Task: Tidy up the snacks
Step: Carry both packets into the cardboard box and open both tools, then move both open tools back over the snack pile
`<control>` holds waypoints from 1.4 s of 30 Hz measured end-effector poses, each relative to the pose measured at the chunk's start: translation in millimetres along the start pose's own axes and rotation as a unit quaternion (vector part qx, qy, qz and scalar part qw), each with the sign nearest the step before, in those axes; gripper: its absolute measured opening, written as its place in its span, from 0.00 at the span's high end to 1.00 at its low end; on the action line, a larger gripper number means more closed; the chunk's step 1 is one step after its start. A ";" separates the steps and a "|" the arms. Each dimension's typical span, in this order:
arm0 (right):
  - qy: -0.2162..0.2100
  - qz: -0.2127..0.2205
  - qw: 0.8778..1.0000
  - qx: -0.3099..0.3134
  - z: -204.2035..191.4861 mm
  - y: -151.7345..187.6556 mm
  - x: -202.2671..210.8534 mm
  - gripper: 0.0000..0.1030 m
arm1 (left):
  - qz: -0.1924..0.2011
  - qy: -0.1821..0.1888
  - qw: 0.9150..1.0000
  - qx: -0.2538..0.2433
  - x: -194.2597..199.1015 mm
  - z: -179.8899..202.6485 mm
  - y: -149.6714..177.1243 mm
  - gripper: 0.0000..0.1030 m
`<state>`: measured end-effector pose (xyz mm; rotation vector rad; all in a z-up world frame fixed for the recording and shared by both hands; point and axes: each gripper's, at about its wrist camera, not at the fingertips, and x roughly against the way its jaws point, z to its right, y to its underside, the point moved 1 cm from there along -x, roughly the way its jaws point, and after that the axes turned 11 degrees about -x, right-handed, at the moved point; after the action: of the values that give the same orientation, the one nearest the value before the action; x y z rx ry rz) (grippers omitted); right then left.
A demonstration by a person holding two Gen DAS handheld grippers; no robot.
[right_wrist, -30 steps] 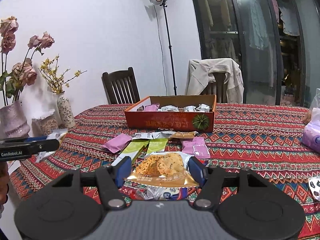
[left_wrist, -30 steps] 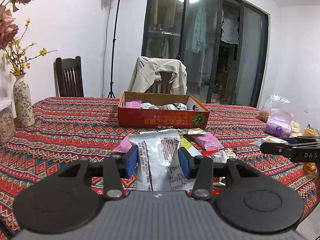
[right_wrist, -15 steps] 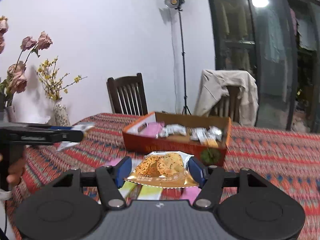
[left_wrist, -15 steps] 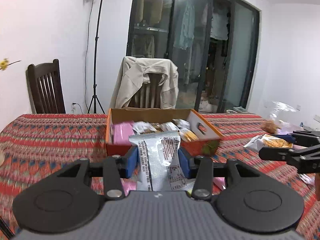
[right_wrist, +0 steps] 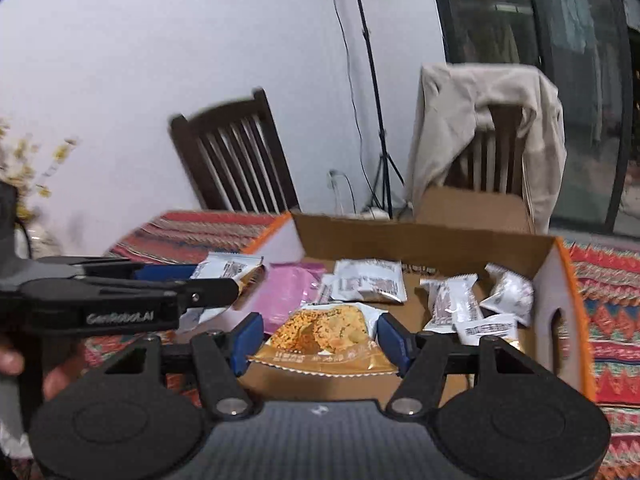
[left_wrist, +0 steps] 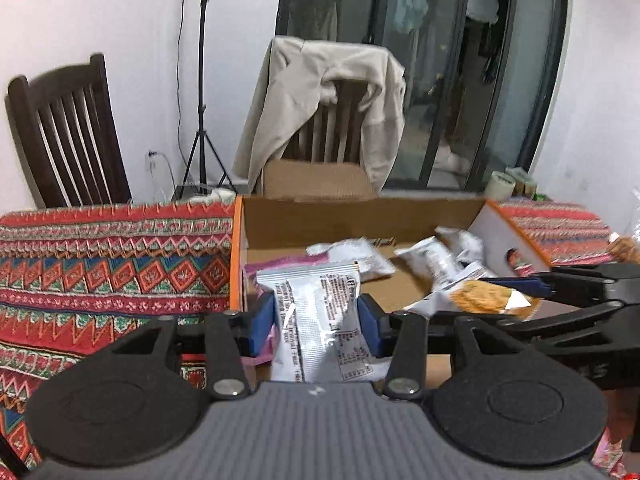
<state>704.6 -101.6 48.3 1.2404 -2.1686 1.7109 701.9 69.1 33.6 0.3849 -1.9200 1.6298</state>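
Left hand-held gripper (left_wrist: 316, 322), blue pads pressed on the two sides of a silver snack packet (left_wrist: 318, 316), which stands upright between them over the near left corner of the cardboard box (left_wrist: 400, 210); right hand-held gripper (right_wrist: 320, 340), clamped across a gold cracker packet (right_wrist: 326, 336) held flat above the near edge of the same box. The two tools sit close together, the right one's packet reaching in from the right edge of the left view, just beside the left tool's arm. The box, on the patterned worktop (left_wrist: 112, 264), already holds several white packets (right_wrist: 370, 286) towards its right end and a pink packet (right_wrist: 288, 290) at its left. Judged risks: with both tools crowding one opening, an arm could knock the other's packet and twist it out of its pads; the silver packet, gripped only by its lower half, is limp and could fold or slide if the pads ease unevenly; a release made over the near wall instead of the floor of the box could leave a packet on the rim or drop it back on the worktop; the light box itself may shift if a tool catches its wall
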 end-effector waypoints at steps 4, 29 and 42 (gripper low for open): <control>0.008 -0.036 0.999 -0.004 1.1 7.0 -41.9 0.39 | -0.004 -0.025 1.000 -0.017 -10.3 -2.9 8.3 0.55; -0.011 0.023 1.000 0.005 -8.1 3.9 98.0 0.30 | 0.052 -0.001 0.999 0.011 110.1 14.4 -7.0 0.27; 0.031 0.105 0.991 0.079 -15.4 139.9 281.1 0.17 | 0.120 -0.015 0.992 -0.028 281.9 108.9 146.6 0.04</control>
<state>422.7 -230.8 100.0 1.0065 -2.2334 2.0086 370.4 36.8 76.7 0.1607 -2.0958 1.7214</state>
